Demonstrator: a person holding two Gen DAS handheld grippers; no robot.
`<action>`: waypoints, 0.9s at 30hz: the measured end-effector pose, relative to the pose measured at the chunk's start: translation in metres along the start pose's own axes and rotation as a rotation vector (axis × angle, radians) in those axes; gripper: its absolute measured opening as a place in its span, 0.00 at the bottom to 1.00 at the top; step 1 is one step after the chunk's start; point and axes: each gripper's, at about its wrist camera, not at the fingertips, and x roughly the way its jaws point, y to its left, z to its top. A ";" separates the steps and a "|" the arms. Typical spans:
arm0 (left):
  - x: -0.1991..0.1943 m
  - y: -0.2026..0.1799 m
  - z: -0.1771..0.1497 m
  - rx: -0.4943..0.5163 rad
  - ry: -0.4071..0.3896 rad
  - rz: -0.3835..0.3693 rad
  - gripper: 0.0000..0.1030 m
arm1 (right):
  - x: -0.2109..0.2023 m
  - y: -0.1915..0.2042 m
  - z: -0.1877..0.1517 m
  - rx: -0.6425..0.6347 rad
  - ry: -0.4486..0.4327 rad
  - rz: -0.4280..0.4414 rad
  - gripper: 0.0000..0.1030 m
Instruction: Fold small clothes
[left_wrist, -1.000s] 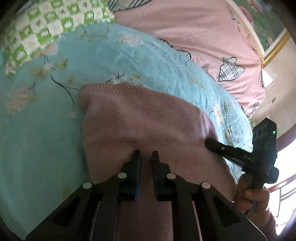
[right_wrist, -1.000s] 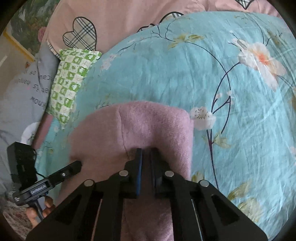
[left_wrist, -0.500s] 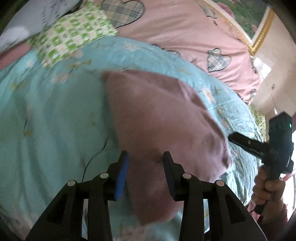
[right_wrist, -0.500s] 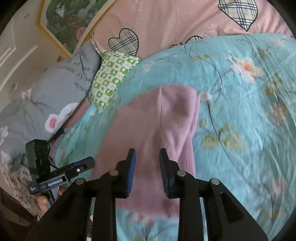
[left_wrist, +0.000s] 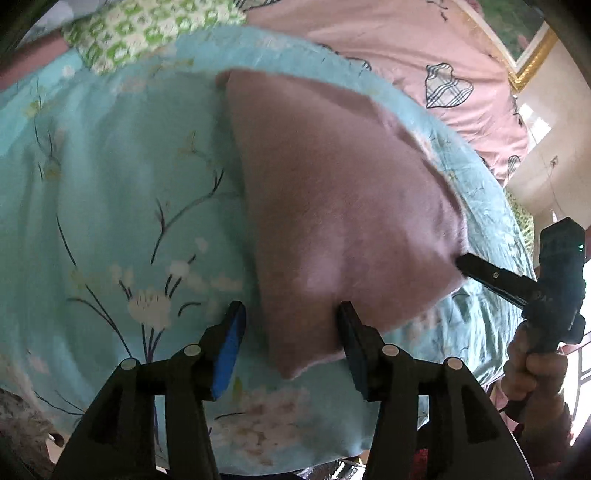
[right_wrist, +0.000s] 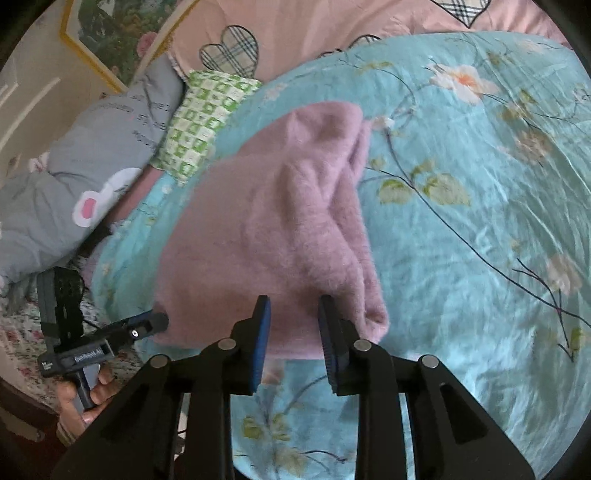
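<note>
A folded pink knitted garment (left_wrist: 343, 206) lies on the turquoise flowered bedspread (left_wrist: 122, 206). It also shows in the right wrist view (right_wrist: 273, 229). My left gripper (left_wrist: 291, 336) is open and empty, just above the garment's near corner. My right gripper (right_wrist: 293, 328) is open and empty, over the garment's near edge. Each gripper shows in the other's view: the right one (left_wrist: 517, 280) at the garment's right side, the left one (right_wrist: 110, 339) at its left corner.
A green checked pillow (right_wrist: 207, 114) and a grey pillow (right_wrist: 92, 162) lie at the head of the bed with a pink quilt (left_wrist: 406, 48) with plaid hearts. A framed picture (right_wrist: 110, 37) hangs on the wall. The bed's near edge (left_wrist: 277, 465) is just below my grippers.
Both grippers opened, let go of the pink garment and pulled back from it towards the near edge of the bed. The garment stays folded on the bedspread.
</note>
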 end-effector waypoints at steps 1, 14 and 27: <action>0.001 0.001 -0.001 -0.001 0.000 -0.003 0.51 | 0.001 -0.001 0.000 0.003 0.002 -0.001 0.27; 0.007 0.005 -0.009 0.046 -0.005 -0.002 0.50 | 0.012 -0.011 -0.016 -0.013 0.020 -0.024 0.23; -0.039 -0.030 -0.033 0.128 -0.137 0.163 0.75 | -0.047 0.036 -0.035 -0.116 -0.118 -0.089 0.58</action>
